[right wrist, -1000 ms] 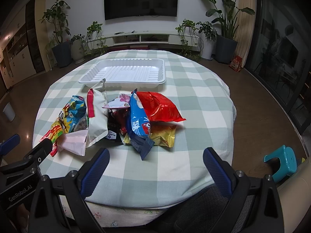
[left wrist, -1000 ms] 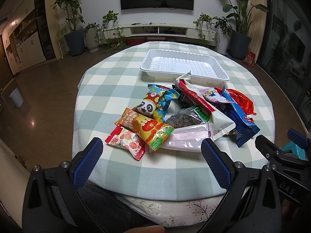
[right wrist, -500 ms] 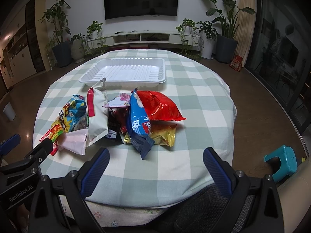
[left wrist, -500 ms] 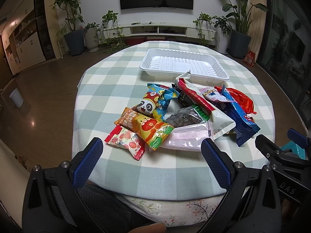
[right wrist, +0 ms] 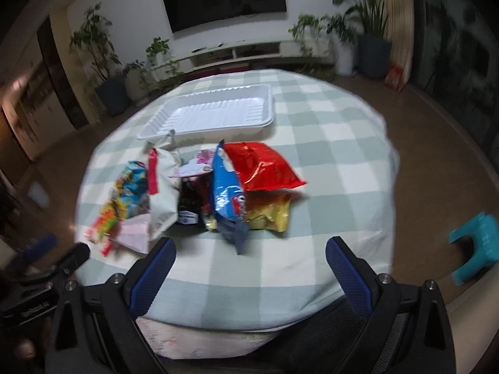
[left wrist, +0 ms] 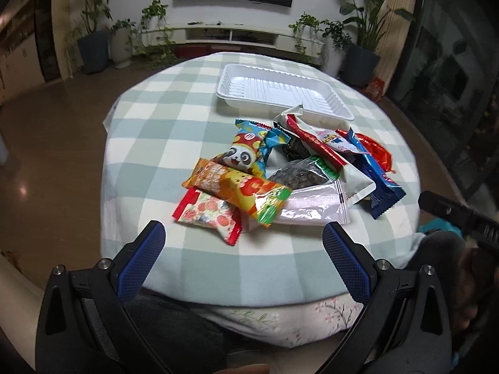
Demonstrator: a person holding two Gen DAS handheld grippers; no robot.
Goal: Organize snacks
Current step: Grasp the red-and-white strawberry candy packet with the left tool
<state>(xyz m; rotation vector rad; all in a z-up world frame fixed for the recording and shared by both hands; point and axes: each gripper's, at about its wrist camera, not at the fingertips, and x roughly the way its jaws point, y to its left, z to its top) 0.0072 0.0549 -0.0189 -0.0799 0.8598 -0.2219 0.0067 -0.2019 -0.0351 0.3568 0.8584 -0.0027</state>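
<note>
A pile of snack packets lies mid-table: a red-and-white candy packet (left wrist: 208, 215), an orange packet (left wrist: 240, 191), a panda packet (left wrist: 248, 152), a white bag with a red strip (left wrist: 324, 155), a blue bag (right wrist: 226, 193), a red bag (right wrist: 263, 166) and a gold bag (right wrist: 269, 213). Behind them sits an empty white tray (left wrist: 280, 88) (right wrist: 212, 113). My left gripper (left wrist: 244, 260) hangs open near the table's front edge, just short of the candy packet. My right gripper (right wrist: 249, 268) is open too, in front of the blue bag. Neither holds anything.
The round table wears a green-and-white checked cloth (left wrist: 162, 131). A turquoise stool (right wrist: 477, 247) stands on the floor to the right. Potted plants and a TV unit (left wrist: 230, 35) line the far wall. A person's dark-clothed lap sits under the near edge.
Both grippers have tilted and shifted: the left view now sits closer over the pile, and the right view is motion-blurred and rolled. The packets and tray have not moved. Both stay open.
</note>
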